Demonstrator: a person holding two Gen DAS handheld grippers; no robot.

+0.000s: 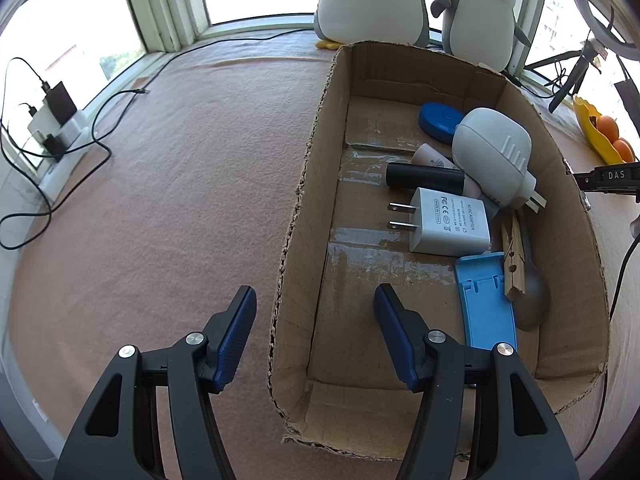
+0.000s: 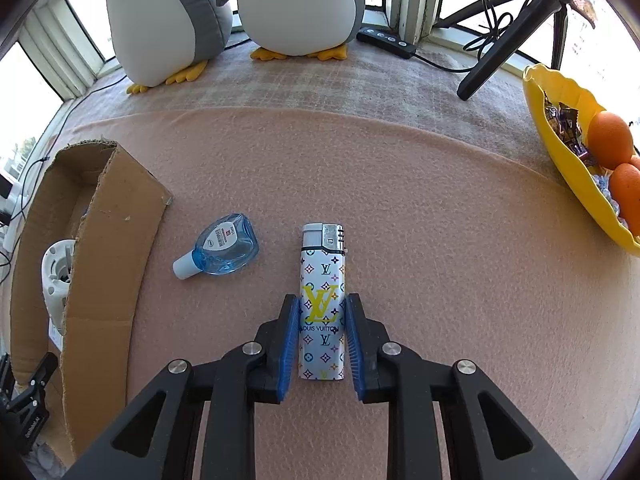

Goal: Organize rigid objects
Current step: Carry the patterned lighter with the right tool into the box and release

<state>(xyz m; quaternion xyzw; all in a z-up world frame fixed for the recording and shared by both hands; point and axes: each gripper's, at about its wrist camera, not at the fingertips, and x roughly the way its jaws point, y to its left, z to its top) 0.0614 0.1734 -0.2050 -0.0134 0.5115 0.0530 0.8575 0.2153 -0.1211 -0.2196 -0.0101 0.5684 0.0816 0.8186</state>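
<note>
A patterned lighter (image 2: 322, 304) lies flat on pink fleece, the right gripper (image 2: 322, 336) pinching its lower half; a small blue bottle (image 2: 220, 250) lies nearby. The left gripper (image 1: 314, 336), fingers spread, straddles the ragged wall of a cardboard box (image 1: 296, 248) holding a white charger (image 1: 450, 224).

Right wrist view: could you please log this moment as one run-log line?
right gripper: pads flank lighter, lying on blanket | small blue bottle: loose beside box | left gripper: open, straddling box wall

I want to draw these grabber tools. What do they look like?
Both match. The left gripper and the right gripper each have two black plastic arms shaped like open triangles with cut-out holes, round silver bolts at the joints, and flat bright blue finger pads with a bumpy, dotted texture. No cables, sleeves or hands show.
</note>
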